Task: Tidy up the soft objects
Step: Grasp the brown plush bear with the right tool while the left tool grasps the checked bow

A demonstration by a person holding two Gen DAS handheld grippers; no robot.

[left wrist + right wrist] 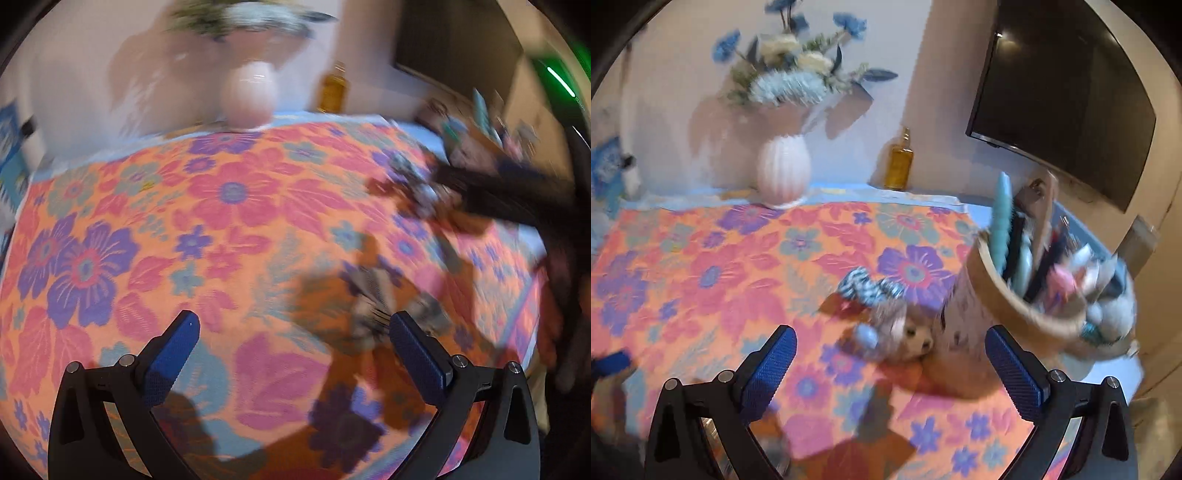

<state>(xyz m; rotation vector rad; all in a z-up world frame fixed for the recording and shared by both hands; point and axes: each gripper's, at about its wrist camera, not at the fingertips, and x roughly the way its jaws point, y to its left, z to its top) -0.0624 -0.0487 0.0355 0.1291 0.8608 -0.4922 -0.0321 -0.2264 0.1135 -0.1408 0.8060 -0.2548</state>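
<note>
Right wrist view is showing your right gripper (890,354) spread wide and empty, hovering near the plush toy (905,325) lying against the basket (1001,295). You are likely lining up a pick: descend, then pinch. Your left gripper (293,341) is gaping wide, holding nothing, over the floral cloth (221,221).

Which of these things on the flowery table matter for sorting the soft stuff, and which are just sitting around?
For the job:
plush toy
blue-and-white rope toy
round basket, already holding soft items
open right hand-held gripper

Just lying about:
white ribbed vase of flowers
amber bottle
wall screen
</note>
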